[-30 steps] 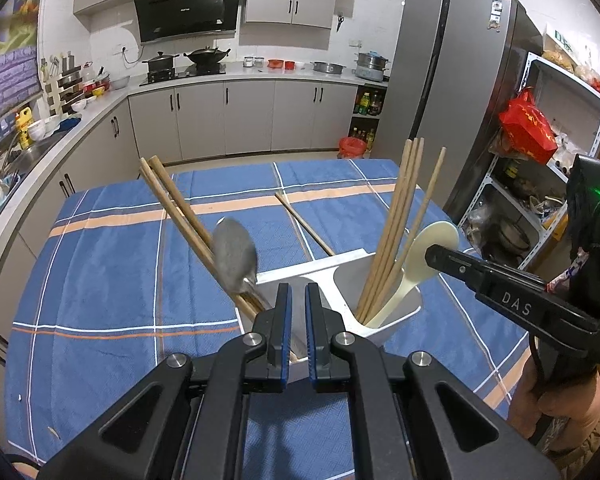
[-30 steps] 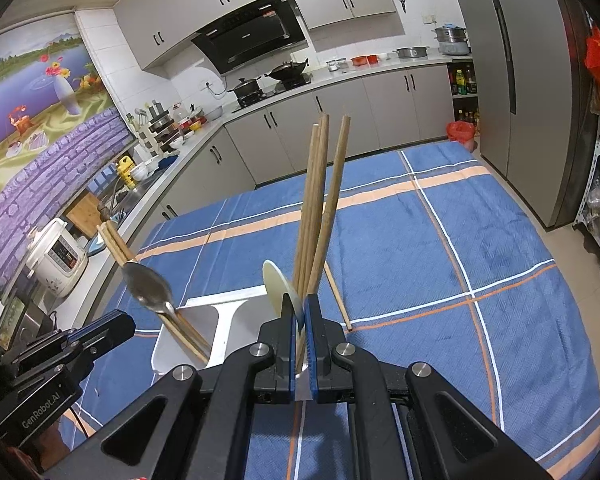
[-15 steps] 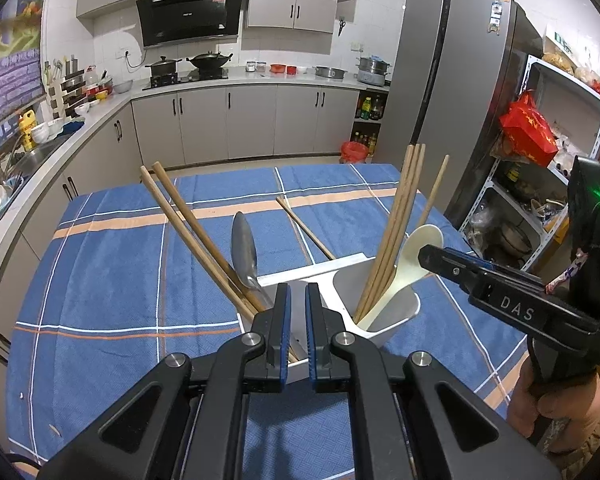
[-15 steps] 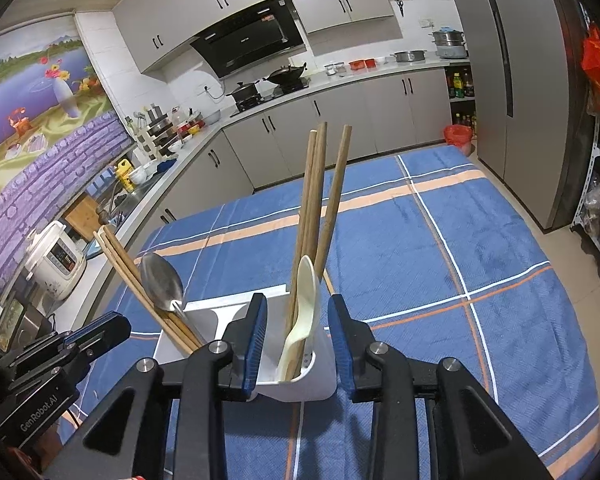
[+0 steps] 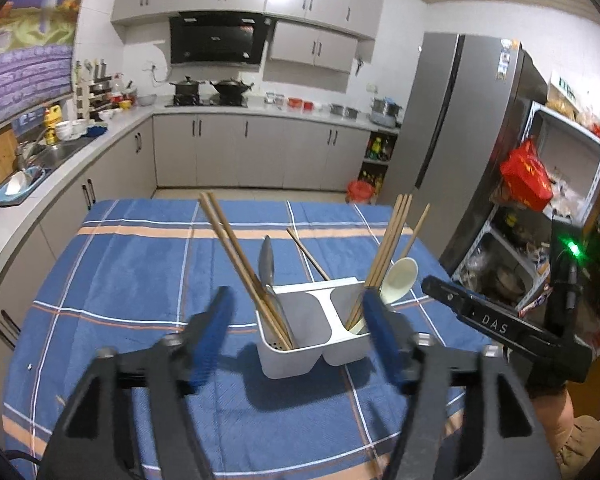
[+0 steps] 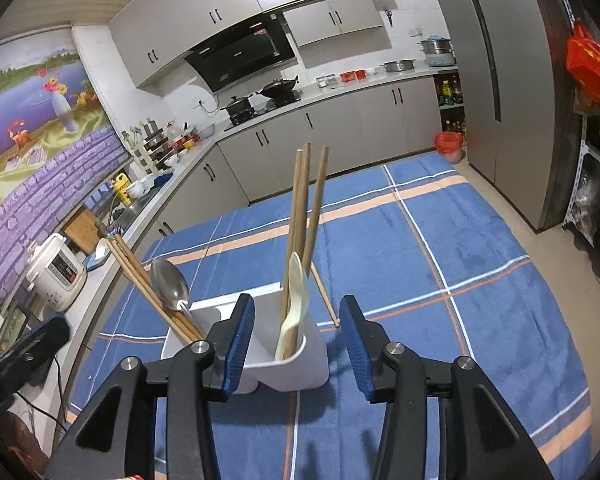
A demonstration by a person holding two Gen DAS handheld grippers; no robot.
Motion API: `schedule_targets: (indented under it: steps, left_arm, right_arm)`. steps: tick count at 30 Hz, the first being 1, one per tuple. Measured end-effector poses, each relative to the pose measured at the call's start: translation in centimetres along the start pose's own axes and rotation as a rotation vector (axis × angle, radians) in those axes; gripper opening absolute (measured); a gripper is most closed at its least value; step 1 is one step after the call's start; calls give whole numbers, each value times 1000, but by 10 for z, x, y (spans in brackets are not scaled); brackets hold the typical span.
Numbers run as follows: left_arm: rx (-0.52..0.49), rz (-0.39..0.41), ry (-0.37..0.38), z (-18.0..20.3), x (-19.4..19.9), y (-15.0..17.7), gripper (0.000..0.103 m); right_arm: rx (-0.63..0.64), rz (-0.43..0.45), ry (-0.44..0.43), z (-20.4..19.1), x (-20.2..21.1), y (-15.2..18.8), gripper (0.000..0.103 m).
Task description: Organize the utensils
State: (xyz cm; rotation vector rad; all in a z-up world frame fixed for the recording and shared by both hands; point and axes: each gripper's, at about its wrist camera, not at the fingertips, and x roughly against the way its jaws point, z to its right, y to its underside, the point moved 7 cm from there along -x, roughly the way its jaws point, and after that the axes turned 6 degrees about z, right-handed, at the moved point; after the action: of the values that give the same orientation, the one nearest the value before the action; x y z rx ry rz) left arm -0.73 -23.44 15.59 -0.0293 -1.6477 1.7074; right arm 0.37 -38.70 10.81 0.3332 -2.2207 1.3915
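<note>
A white two-compartment holder (image 5: 312,332) (image 6: 292,360) stands on the blue checked cloth. Its left compartment holds a metal spoon (image 5: 266,264) (image 6: 170,284) and two wooden chopsticks (image 5: 236,264). The right compartment holds several chopsticks (image 5: 388,248) and a cream plastic spoon (image 5: 398,276) (image 6: 296,292). One chopstick (image 5: 308,254) (image 6: 324,296) lies flat on the cloth behind the holder. My left gripper (image 5: 296,296) hangs in front of the holder, its jaws opening, and its pads touch nothing. My right gripper (image 6: 297,302) is over the right compartment, its jaws also opening, clear of the cream spoon.
The table (image 5: 140,264) runs back toward grey kitchen cabinets (image 5: 260,152). A fridge (image 5: 460,140) and a cluttered shelf rack (image 5: 540,208) stand at the right. A counter with a rice cooker (image 6: 56,276) and a sink runs along the left. A hand (image 5: 548,408) holds the right gripper.
Both grippers were shut close over the holder; both have opened and drawn back and up. The metal spoon and the cream spoon now stand free in their compartments.
</note>
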Motion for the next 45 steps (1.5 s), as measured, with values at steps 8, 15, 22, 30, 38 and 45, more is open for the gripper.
schedule_targets:
  steps: [8, 15, 22, 30, 38, 45]
  left_arm:
    - [-84, 87, -82, 13, 47, 3, 95]
    - [-107, 136, -171, 17, 89, 8, 95]
    - [-184, 198, -320, 27, 132, 15, 103]
    - [-180, 183, -332, 39, 161, 35, 103]
    - [-138, 68, -287, 40, 165, 71, 103]
    - [-129, 22, -285, 39, 165, 86, 103]
  right_arm:
    - [45, 22, 20, -10, 40, 19, 58]
    - [72, 57, 38, -18, 86, 33, 73]
    - [66, 81, 24, -24, 126, 45, 75]
    - [113, 103, 27, -36, 164, 65, 77]
    - [141, 94, 58, -41, 182, 85, 78]
    - [147, 95, 87, -40, 192, 91, 79]
